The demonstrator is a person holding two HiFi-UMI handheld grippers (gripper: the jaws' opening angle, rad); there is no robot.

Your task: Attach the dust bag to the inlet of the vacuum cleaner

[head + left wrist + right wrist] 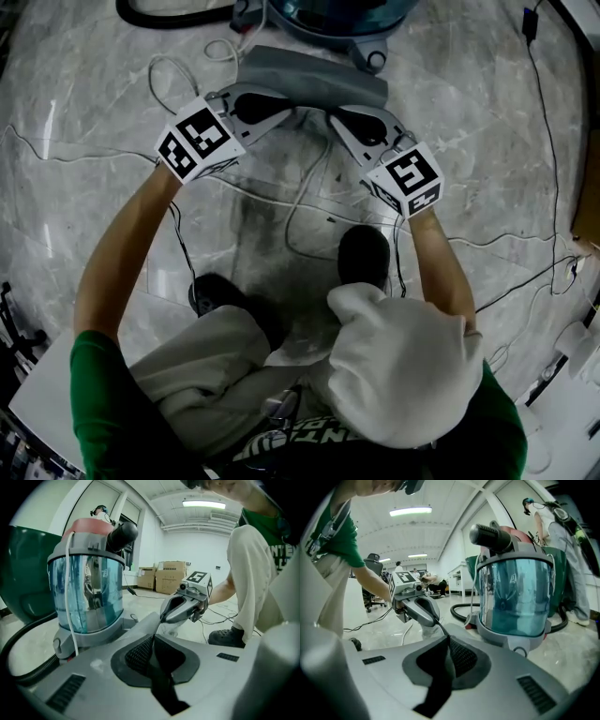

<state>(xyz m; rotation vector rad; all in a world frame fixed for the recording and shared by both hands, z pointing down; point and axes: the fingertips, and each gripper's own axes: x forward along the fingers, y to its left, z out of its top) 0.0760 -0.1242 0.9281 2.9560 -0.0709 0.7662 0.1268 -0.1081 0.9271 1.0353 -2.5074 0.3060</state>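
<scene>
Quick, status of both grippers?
The left gripper is closed on the dust bag.
The right gripper is closed on the same bag's other side.

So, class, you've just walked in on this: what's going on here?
A crouching person holds a two-jaw gripper in each hand over a marble floor. The left gripper and the right gripper are each shut on an edge of a grey dust bag and hold it spread between them. The bag sits just in front of a vacuum cleaner with a clear blue canister. It does not look fitted to the inlet yet.
</scene>
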